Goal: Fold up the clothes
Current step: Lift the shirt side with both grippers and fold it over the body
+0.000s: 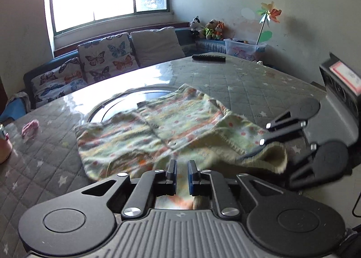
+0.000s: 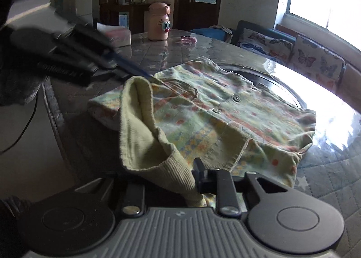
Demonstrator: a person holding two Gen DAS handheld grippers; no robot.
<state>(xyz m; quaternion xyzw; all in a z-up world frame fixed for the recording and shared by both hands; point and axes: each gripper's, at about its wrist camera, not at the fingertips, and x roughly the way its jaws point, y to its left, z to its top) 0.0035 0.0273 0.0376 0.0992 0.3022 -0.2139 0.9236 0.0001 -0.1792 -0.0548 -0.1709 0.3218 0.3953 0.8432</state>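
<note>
Garment (image 1: 162,131) on table (image 1: 248,81); cushions (image 1: 106,59) behind it

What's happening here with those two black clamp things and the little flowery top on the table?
A person is folding a child's floral button-up top on a quilted table, using a handheld claw in each hand. The left claw is closed on the near hem of the top. The right claw pinches the ribbed yellow cuff of one sleeve, lifted off the table. The fold itself is not yet made.
</note>
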